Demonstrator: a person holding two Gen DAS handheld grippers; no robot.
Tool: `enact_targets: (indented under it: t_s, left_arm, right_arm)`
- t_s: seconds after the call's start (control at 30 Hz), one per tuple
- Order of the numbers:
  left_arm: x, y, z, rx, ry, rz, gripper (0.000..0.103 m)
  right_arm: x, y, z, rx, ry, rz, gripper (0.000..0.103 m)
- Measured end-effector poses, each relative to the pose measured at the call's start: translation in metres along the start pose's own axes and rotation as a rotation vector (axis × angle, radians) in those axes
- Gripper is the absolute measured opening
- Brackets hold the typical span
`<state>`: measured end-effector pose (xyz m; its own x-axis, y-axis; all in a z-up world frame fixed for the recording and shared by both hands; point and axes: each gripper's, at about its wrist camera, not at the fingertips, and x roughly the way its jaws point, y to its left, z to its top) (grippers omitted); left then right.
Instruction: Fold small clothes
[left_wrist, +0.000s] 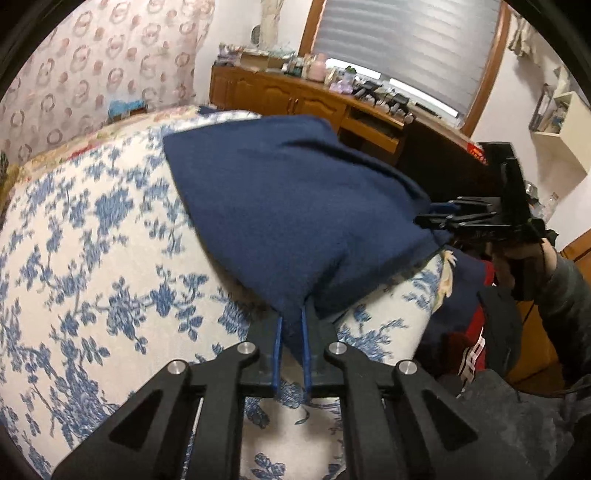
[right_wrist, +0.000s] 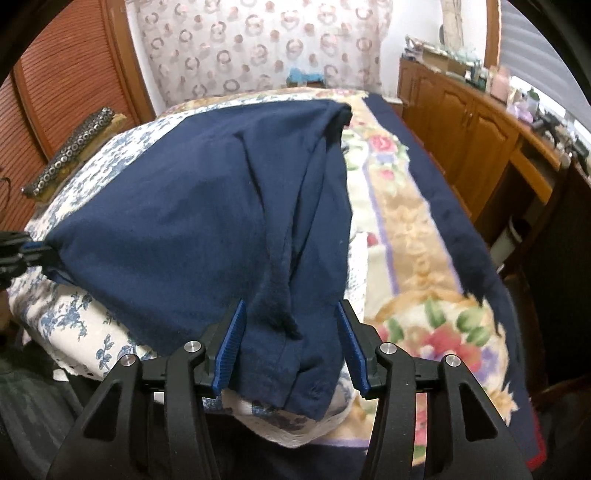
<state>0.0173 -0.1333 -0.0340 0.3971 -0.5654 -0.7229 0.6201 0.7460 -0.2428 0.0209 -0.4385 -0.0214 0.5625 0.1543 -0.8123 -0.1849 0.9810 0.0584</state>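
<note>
Left wrist view: left fingers (left_wrist: 291, 325) pinching navy garment (left_wrist: 291, 199); right fingers (right_wrist: 291, 332) wide astride it, floral bedspread (left_wrist: 92, 236) beneath.

Each tool, left (left_wrist: 291, 332) and right (right_wrist: 291, 343), is black plastic with blue ribbed pads and round silver screw heads, and the person's sleeve (left_wrist: 565, 291) is dark grey beside a thin black cable.

The small items on the wooden sideboard (left_wrist: 295, 92) are too small and blurred to name. In the right wrist view, the left gripper (right_wrist: 13, 254) is cut off by the left edge.
</note>
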Motion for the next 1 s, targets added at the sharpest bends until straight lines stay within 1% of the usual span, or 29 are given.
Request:
enact_targets:
  t_s: [0.07,0.13,0.2,0.27,0.33,0.47,0.57,0.73,0.8,0.83,0.9,1.0]
  left_arm:
    - [-0.002,-0.001,0.001,0.005,-0.013,-0.008,0.005]
    - [-0.010,-0.005,0.009,0.016,-0.048,-0.023,0.005]
    - [-0.021,-0.008,0.021,0.022,-0.092,-0.039,0.005]
    - [-0.028,-0.010,0.032,0.025,-0.118,-0.050,0.005]
    - [-0.034,-0.012,0.046,0.033,-0.143,-0.060,0.005]
    - [-0.038,-0.015,0.073,0.046,-0.185,-0.062,0.005]
    - [-0.035,-0.014,0.089,0.044,-0.196,-0.067,0.005]
    - [-0.028,-0.012,0.107,0.044,-0.207,-0.059,0.005]
    - [-0.028,-0.012,0.111,0.040,-0.212,-0.058,0.005]
    - [-0.027,-0.012,0.111,0.039,-0.214,-0.056,0.005]
    - [-0.027,-0.010,0.111,0.035,-0.218,-0.048,0.005]
    - [-0.027,-0.008,0.110,0.020,-0.222,-0.044,0.005]
  right_arm:
    - [-0.004,0.003,0.001,-0.015,-0.021,-0.015,0.051]
    - [-0.011,0.006,0.004,-0.028,-0.050,-0.021,0.051]
    - [-0.018,0.011,0.007,-0.040,-0.079,-0.023,0.051]
    - [-0.028,0.017,0.011,-0.061,-0.120,-0.028,0.052]
    - [-0.038,0.026,0.014,-0.087,-0.154,-0.018,0.058]
    - [-0.048,0.046,0.016,-0.130,-0.187,0.033,0.063]
    - [-0.045,0.060,0.014,-0.166,-0.182,0.072,0.065]
    - [-0.027,0.076,0.006,-0.201,-0.143,0.132,0.065]
    - [-0.019,0.081,0.003,-0.222,-0.129,0.112,0.065]
    - [-0.014,0.082,0.002,-0.235,-0.121,0.088,0.065]
    - [-0.003,0.078,0.000,-0.239,-0.094,0.036,0.065]
    - [0.005,0.067,-0.003,-0.226,-0.075,0.005,0.065]
